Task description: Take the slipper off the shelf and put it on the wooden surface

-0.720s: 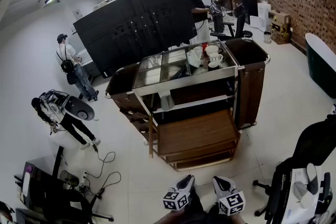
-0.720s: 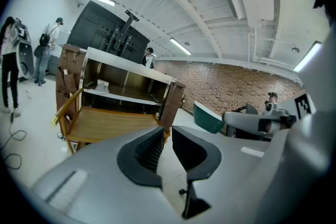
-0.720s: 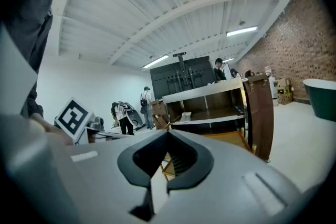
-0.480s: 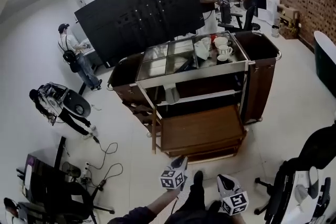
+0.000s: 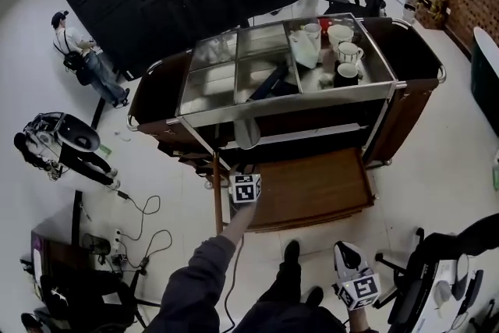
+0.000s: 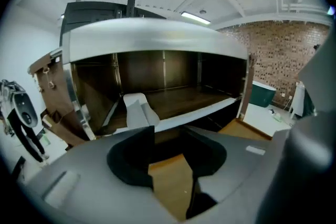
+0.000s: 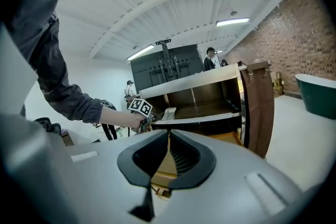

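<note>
A white slipper (image 5: 245,133) lies on the cart's middle shelf (image 5: 312,135), at its left end, toe pointing out. Below and in front is the wooden surface (image 5: 316,187). My left gripper (image 5: 245,172) reaches out over the wooden surface's left corner, just short of the slipper. In the left gripper view the slipper (image 6: 137,109) is ahead, slightly left of the left gripper (image 6: 172,168); its jaws stand open with only wood showing between them. My right gripper (image 5: 348,257) hangs low near my feet, and in its own view the right gripper (image 7: 168,139) has its tips together, empty.
The steel cart top (image 5: 234,70) carries white cups and a jug (image 5: 341,39). Brown side bags (image 5: 413,58) flank the cart. Cables (image 5: 140,222) trail on the floor at left, an office chair (image 5: 444,277) stands at right, and people (image 5: 78,58) stand further off.
My left gripper has gone forward and up from near my feet to the cart's shelf front. The view has closed in on the cart. The right gripper stays low.
</note>
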Demonstrator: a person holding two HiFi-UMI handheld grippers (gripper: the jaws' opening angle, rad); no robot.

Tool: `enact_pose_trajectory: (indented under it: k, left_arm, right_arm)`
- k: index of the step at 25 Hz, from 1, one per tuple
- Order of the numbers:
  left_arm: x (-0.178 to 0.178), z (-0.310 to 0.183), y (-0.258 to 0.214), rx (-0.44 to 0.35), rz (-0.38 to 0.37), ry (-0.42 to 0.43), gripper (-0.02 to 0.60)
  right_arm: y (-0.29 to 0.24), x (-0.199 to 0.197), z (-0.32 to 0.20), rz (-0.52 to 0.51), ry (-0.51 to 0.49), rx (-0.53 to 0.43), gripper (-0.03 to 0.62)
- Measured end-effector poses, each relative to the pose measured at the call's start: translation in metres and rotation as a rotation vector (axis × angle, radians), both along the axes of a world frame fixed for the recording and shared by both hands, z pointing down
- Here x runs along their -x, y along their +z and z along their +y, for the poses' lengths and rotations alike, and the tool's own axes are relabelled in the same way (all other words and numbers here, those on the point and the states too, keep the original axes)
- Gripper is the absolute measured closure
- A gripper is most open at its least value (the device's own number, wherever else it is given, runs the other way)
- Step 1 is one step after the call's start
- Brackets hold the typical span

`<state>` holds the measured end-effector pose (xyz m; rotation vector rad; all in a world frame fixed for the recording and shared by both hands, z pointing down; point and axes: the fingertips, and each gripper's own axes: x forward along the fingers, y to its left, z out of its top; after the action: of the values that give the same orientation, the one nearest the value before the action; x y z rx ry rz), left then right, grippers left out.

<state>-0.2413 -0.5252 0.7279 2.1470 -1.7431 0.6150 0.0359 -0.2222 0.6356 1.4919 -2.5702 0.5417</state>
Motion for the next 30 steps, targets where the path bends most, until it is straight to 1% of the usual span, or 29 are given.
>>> enact_pose_trajectory:
  k: [3,5,8,10,11,12,13,14,16,18,20,23,25,28,30]
  left_arm:
    - [0.025,-0.085,0.011,0.013,-0.051,-0.023,0.408]
    - [0.038,-0.129,0.026,0.028,-0.078,-0.034,0.396]
    - [0.055,-0.179,0.046,0.043,-0.087,-0.076,0.388]
    - [0.068,-0.205,0.056,0.05,-0.073,-0.128,0.396]
    - [0.074,-0.212,0.061,0.061,-0.058,-0.157,0.436]
    - [0.076,-0.215,0.064,0.069,-0.041,-0.174,0.51]
    - [0.076,-0.216,0.065,0.071,-0.02,-0.174,0.557]
    - [0.074,-0.214,0.067,0.071,-0.001,-0.168,0.558]
    - [0.074,-0.203,0.063,0.066,0.022,-0.172,0.56]
    - [0.072,-0.186,0.051,0.043,0.052,-0.183,0.561]
    - [0.067,-0.158,0.038,0.023,0.088,-0.182,0.561]
    - [0.055,-0.092,0.025,0.019,0.143,-0.191,0.56]
    - [0.044,-0.039,0.029,0.032,0.173,-0.19,0.56]
    - [0.029,0.039,0.051,0.062,0.202,-0.195,0.561]
    - [0.023,0.079,0.072,0.093,0.222,-0.214,0.561]
  right_arm:
    - [-0.002,0.012,-0.066,0.023,0.0,0.001,0.595]
    - [-0.007,0.023,-0.104,0.049,-0.016,-0.01,0.595]
    - [-0.016,0.041,-0.147,0.095,-0.049,-0.044,0.595]
    - [-0.015,0.051,-0.162,0.121,-0.076,-0.035,0.595]
    - [-0.013,0.054,-0.164,0.135,-0.089,-0.014,0.595]
    - [-0.009,0.056,-0.163,0.142,-0.094,0.003,0.595]
    - [-0.004,0.057,-0.16,0.14,-0.092,0.015,0.595]
    - [0.0,0.057,-0.155,0.134,-0.088,0.026,0.595]
    - [0.007,0.057,-0.144,0.117,-0.083,0.043,0.595]
    - [0.007,0.057,-0.135,0.08,-0.076,0.016,0.595]
    - [0.002,0.054,-0.124,0.064,-0.072,-0.001,0.595]
    - [-0.011,0.053,-0.105,0.048,-0.091,-0.044,0.595]
    - [-0.015,0.048,-0.088,0.041,-0.096,-0.064,0.595]
    - [-0.024,0.044,-0.054,0.04,-0.114,-0.085,0.595]
    - [-0.032,0.044,-0.032,0.053,-0.135,-0.1,0.595]
